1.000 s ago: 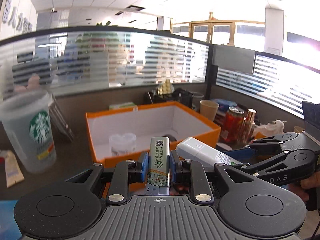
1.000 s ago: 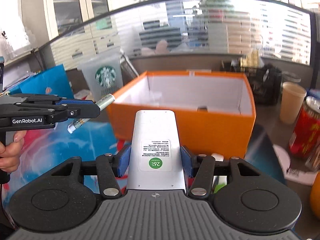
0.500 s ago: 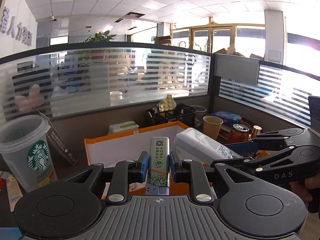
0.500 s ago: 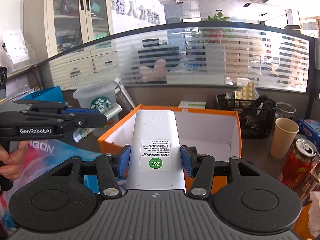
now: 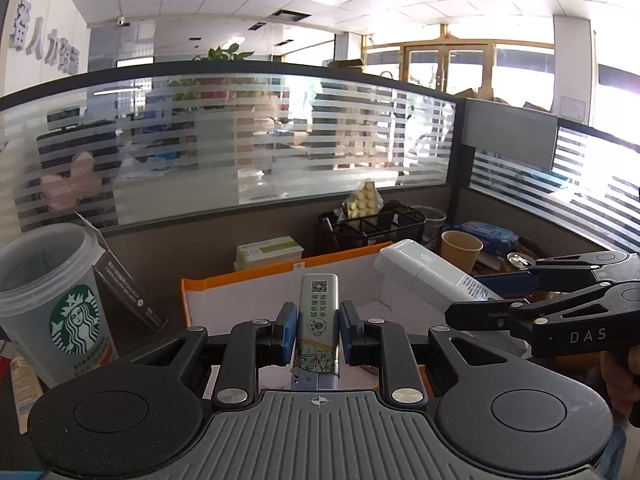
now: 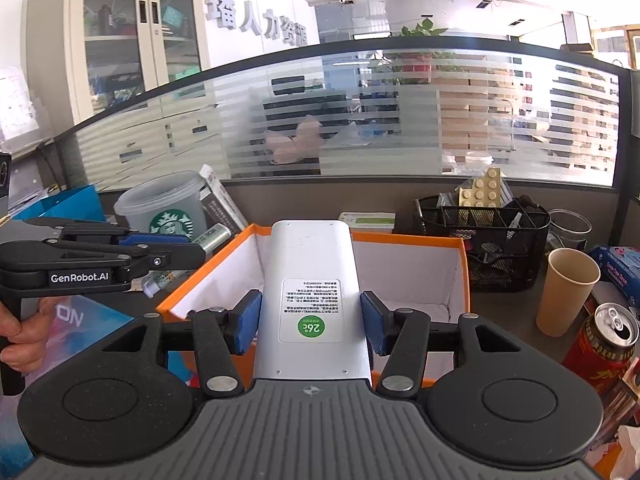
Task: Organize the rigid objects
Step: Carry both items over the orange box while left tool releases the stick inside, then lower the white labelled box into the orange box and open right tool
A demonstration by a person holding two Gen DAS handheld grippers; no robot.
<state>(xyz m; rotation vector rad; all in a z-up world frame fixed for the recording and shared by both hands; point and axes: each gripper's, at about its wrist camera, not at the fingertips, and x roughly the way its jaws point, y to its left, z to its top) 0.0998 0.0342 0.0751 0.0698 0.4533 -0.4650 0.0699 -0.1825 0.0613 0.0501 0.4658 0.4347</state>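
My left gripper (image 5: 318,332) is shut on a slim silver tin (image 5: 319,312) with a green label and a printed code, held lengthwise above the near wall of the orange box (image 5: 248,280). My right gripper (image 6: 311,322) is shut on a white remote control (image 6: 312,280), its back label facing up, pointing over the orange box (image 6: 456,244) with white inner walls. In the left wrist view the remote (image 5: 428,270) and right gripper (image 5: 520,312) come in from the right. The right wrist view has the left gripper (image 6: 188,246) with its tin (image 6: 212,234) at the left.
A clear Starbucks cup (image 5: 56,300) and a leaning dark carton (image 5: 124,284) stand left of the box. Behind it are a green-white packet (image 5: 268,250) and a black mesh organiser (image 6: 480,232). A paper cup (image 6: 568,288) and a red can (image 6: 600,344) stand at the right.
Both grippers have risen and moved forward with their loads; the box sits lower in both views and its floor has dropped out of sight. The grips are unchanged.
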